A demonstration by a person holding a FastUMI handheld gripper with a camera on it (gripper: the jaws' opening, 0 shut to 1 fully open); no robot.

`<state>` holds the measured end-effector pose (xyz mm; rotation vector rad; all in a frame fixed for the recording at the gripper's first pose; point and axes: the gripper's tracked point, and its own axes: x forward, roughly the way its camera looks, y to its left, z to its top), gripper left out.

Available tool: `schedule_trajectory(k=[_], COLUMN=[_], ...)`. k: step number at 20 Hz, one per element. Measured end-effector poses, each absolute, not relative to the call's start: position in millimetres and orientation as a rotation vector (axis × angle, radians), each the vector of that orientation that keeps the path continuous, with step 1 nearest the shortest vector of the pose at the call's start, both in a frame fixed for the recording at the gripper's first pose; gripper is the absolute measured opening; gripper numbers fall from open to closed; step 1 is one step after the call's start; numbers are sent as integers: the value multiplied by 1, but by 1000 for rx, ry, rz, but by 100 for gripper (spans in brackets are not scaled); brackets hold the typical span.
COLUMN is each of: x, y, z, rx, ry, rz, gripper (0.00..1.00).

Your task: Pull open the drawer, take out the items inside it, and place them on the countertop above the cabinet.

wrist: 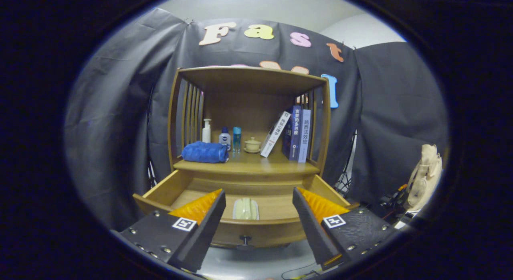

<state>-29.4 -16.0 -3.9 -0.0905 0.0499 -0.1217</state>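
The light is dim and even, coming softly from above and in front of the wooden cabinet point(248, 151), with no hard shadows. The countertop point(256, 161) catches a mild sheen near the books point(295, 132), and the shelf recess behind them darkens toward its back wall. The open drawer point(244, 203) is lit well enough to see a pale item point(245, 208) lying inside. My gripper point(258, 207) sits closest to the lens with its fingers spread wide apart and holding nothing; their edges look slightly soft. Fisheye distortion bows the cabinet's uprights outward and curves the drawer front. Sharpness falls off toward the rim, where the dark cloth wall point(116, 123) turns murky and a beige bag point(425, 175) looks smeared.
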Motion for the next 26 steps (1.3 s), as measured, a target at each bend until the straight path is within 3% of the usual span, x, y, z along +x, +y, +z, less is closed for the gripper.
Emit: schedule_trajectory(k=[11,19,21,24,26], x=[53,99,109,111,113], y=[-9,-17,-18,-8,-8], z=[15,-110,-132,-159,-172], rx=[-94,39,31,53,7], ry=[87,588,644,735,764], rz=[-136,-25,-33,-31,-46], gripper=[97,98,96,78,77])
